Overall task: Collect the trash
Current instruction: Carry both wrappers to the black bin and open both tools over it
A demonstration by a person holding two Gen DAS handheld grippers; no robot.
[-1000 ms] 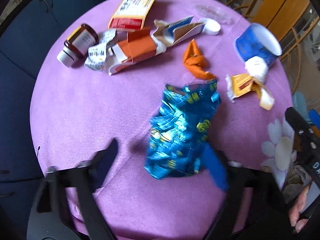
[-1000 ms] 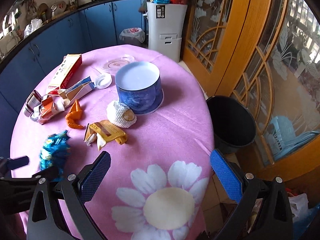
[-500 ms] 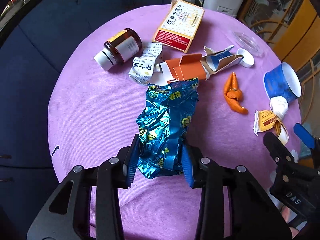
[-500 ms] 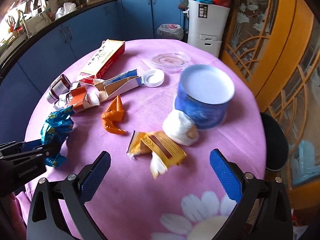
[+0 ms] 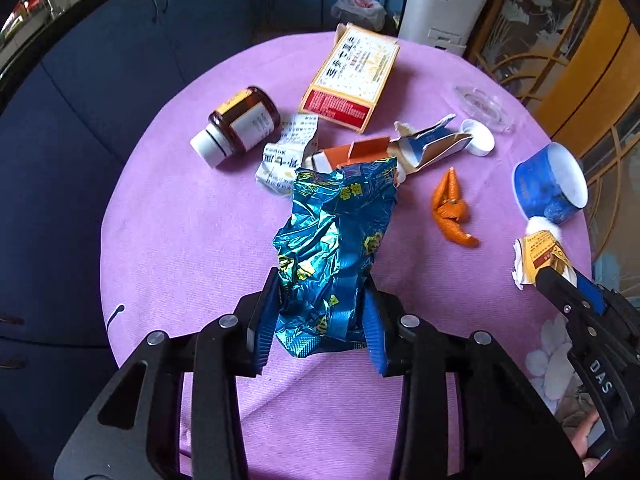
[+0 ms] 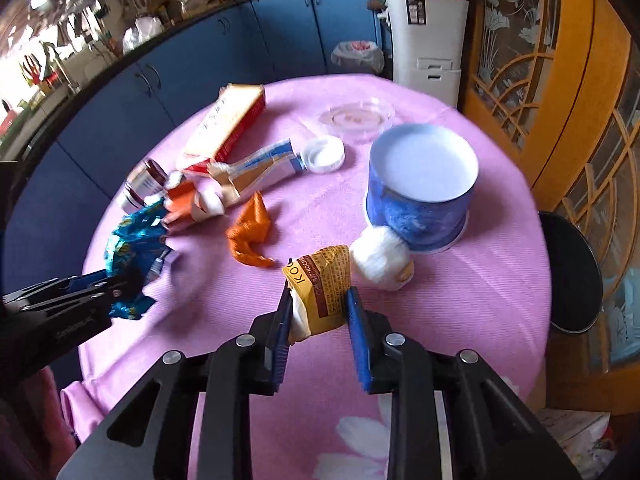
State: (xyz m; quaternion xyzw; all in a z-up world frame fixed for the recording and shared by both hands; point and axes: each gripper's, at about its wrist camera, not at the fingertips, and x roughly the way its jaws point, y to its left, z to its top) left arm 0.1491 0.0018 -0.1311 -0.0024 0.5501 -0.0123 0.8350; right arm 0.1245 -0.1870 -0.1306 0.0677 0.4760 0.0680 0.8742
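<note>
Blue foil wrapper [image 5: 334,256] is clamped in left hand-held gripper [image 5: 320,320], long axis pointing away over the table [image 5: 180,208]; yellow packet [image 6: 324,288] is pinched in right hand-held gripper [image 6: 320,320], nearer the black bin [image 6: 572,276] lying rightward.

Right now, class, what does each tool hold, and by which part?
The left tool grips the blue foil bag by its lower end. The right tool grips the yellow wrapper across its near end.
</note>
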